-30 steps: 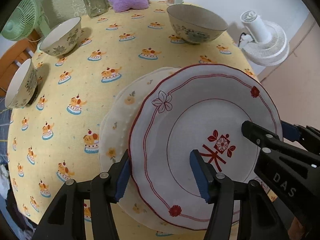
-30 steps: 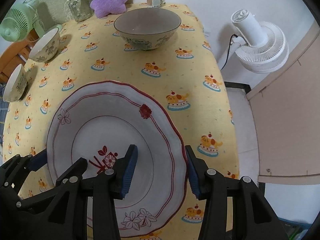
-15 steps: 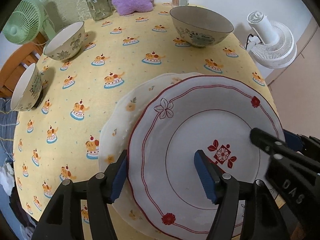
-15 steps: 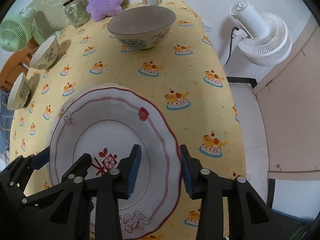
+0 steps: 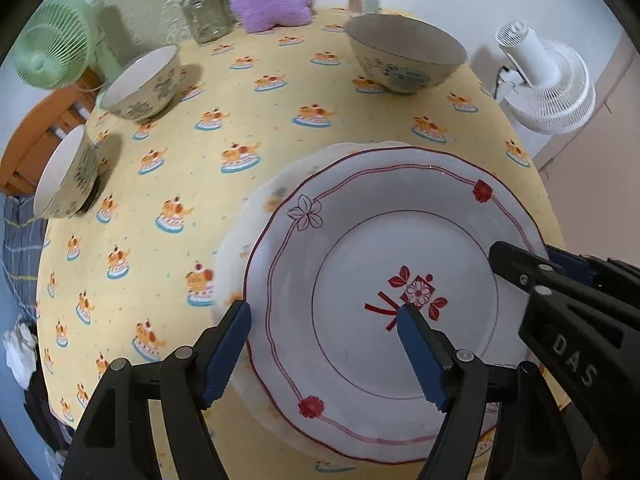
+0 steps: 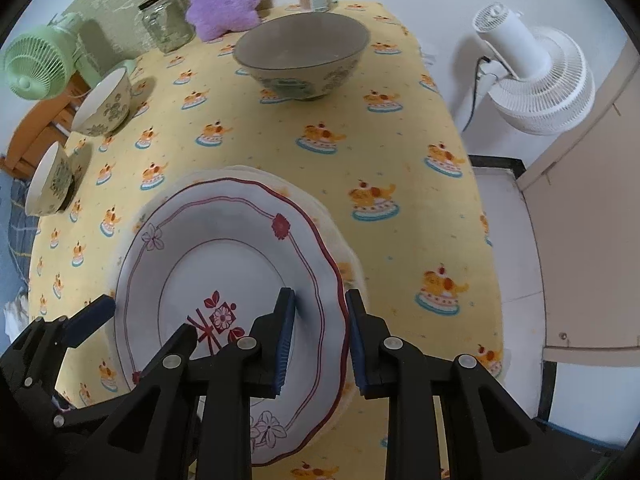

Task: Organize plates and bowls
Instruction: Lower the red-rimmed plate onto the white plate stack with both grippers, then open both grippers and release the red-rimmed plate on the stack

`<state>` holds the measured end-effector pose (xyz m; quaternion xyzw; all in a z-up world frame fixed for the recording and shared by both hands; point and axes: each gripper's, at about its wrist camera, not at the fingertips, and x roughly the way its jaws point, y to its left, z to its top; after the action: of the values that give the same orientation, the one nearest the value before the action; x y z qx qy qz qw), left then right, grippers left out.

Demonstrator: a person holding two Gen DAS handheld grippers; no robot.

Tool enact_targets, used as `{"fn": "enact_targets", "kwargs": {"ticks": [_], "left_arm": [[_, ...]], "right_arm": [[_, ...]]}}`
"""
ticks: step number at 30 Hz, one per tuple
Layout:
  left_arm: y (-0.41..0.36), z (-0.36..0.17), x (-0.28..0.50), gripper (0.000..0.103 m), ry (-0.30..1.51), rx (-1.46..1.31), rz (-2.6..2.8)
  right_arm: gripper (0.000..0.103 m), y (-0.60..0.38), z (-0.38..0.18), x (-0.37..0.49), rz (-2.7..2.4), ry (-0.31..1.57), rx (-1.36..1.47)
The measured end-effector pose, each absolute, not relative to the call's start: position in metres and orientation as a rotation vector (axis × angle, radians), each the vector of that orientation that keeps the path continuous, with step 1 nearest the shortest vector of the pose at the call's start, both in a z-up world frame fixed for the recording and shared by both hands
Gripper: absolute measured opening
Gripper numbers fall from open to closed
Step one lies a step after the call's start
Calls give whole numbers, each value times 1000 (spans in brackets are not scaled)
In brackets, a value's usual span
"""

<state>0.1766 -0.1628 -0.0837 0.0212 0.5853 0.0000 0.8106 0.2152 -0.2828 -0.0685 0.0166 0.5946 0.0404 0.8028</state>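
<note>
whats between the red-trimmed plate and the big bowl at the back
Only bare yellow tablecloth with cartoon prints lies between the red-trimmed plate and the big bowl, clearest in the right wrist view.

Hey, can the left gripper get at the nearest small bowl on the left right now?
Probably yes: the left gripper stands open astride the red-rimmed plate's edge, and only bare tablecloth lies toward that small bowl.

Both grippers, left (image 5: 324, 344) and right (image 6: 320, 336), are showing black plastic arms, ridged blue pads lining the jaws, and silver screws; white "DAS" lettering is showing at 4 o'clock in the left view.
</note>
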Motion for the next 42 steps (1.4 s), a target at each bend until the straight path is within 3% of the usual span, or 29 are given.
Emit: {"fn": "enact_targets", "kwargs": {"ticks": [17,24,26,29,42], "left_arm": [[-148,-86,177,79,1249,-2,-15],[-150,-84,174,79,1258,-16,-4],[-148,-80,172,79,1249,-33,-3],[-143,-73,167,83,1223,-47,-3],[-82,-35,159,87,1139,-50,-75]], "right_arm": [[35,-262,-72,216,22,1260,-71],[55,-263,-70,215,65,1273,-59],[67,-262,-65,214,77,1260,-63],[74,-258,-57,211,105,1234,-62],[76,-199,-17,196,77,1153,-36]]}}
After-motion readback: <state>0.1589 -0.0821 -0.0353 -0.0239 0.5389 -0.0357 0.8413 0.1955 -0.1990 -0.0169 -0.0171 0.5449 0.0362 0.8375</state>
